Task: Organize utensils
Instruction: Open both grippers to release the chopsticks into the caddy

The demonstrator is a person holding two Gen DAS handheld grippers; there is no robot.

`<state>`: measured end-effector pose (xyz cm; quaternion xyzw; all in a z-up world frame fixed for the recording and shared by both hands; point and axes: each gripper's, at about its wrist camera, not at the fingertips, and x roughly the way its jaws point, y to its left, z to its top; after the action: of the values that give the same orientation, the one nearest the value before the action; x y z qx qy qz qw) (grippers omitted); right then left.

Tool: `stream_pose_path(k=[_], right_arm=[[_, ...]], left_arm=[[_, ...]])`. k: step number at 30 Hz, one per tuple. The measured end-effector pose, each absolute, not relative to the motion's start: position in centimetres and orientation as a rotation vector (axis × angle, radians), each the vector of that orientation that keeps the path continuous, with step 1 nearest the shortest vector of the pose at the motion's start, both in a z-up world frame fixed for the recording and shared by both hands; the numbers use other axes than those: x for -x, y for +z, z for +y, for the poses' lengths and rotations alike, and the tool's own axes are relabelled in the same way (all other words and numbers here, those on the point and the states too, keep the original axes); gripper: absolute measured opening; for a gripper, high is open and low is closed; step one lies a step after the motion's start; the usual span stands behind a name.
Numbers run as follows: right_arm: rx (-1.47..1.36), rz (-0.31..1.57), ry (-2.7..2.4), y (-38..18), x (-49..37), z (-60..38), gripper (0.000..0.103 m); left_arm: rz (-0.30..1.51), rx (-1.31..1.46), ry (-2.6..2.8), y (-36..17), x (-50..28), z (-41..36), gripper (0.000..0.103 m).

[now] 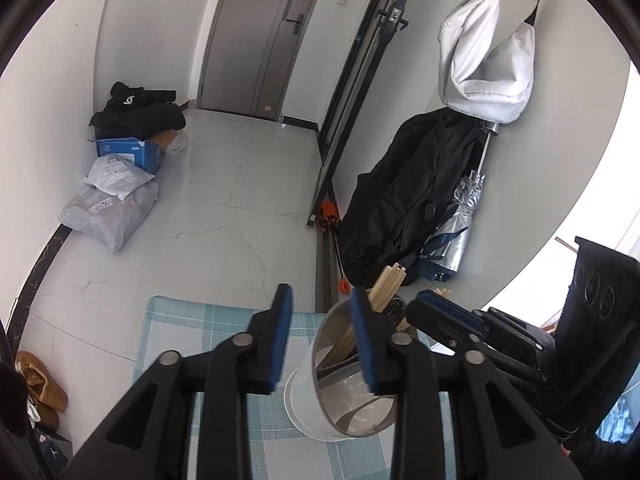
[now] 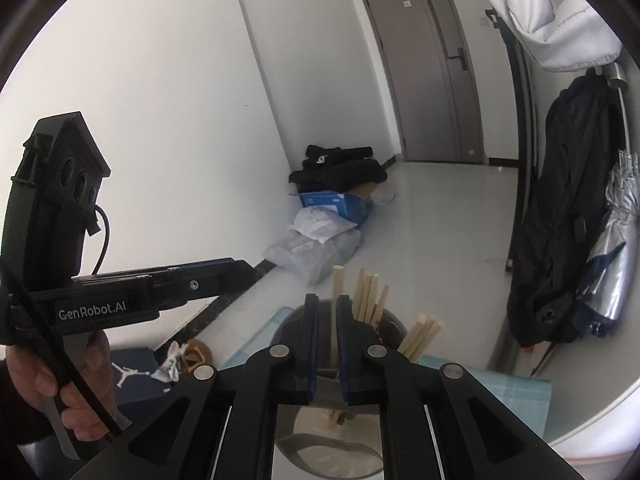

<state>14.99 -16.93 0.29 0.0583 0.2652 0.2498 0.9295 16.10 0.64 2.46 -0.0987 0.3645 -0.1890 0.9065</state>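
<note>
A white cup with a shiny steel inside [image 1: 344,392] stands on a blue checked tablecloth [image 1: 180,320], with several pale wooden chopsticks [image 1: 386,284] leaning in it. My left gripper [image 1: 320,292] is open just left of the cup's rim, with nothing between its blue pads. In the right wrist view my right gripper [image 2: 325,300] hangs over the cup [image 2: 340,440]. Its jaws stand slightly apart with one upright chopstick [image 2: 335,280] in the gap. That chopstick lies close to the right pad, and its lower end rests inside the cup. More chopsticks [image 2: 370,296] lean behind it.
The table's far edge drops to a pale tiled floor [image 1: 200,208]. Parcels and a blue box [image 1: 116,200] lie by the left wall. A black backpack [image 1: 404,192] and a silver umbrella [image 1: 460,224] hang on the right. Shoes [image 1: 40,392] sit at the lower left. A hand [image 2: 60,380] holds the left gripper.
</note>
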Motion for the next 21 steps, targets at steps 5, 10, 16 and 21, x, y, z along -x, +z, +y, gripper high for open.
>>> stream_pose_path(k=[5, 10, 16, 21], right_arm=[[-0.140, 0.533, 0.483, 1.0, -13.9, -17.8, 0.026], [-0.141, 0.507, 0.451, 2.2, -12.2, -18.5, 0.039], [-0.165, 0.480, 0.405, 3.5, -9.9, -19.3, 0.055], [-0.173, 0.453, 0.369, 4.5, -7.5, -19.8, 0.067]], left_arm=[[0.745, 0.230, -0.332, 2.9, -15.5, 1.3, 0.052], [0.710, 0.251, -0.272, 4.2, -14.1, 1.9, 0.077], [0.652, 0.235, -0.227, 5.9, -11.9, 1.8, 0.092], [0.597, 0.218, -0.199, 7.2, -9.8, 1.9, 0.100]])
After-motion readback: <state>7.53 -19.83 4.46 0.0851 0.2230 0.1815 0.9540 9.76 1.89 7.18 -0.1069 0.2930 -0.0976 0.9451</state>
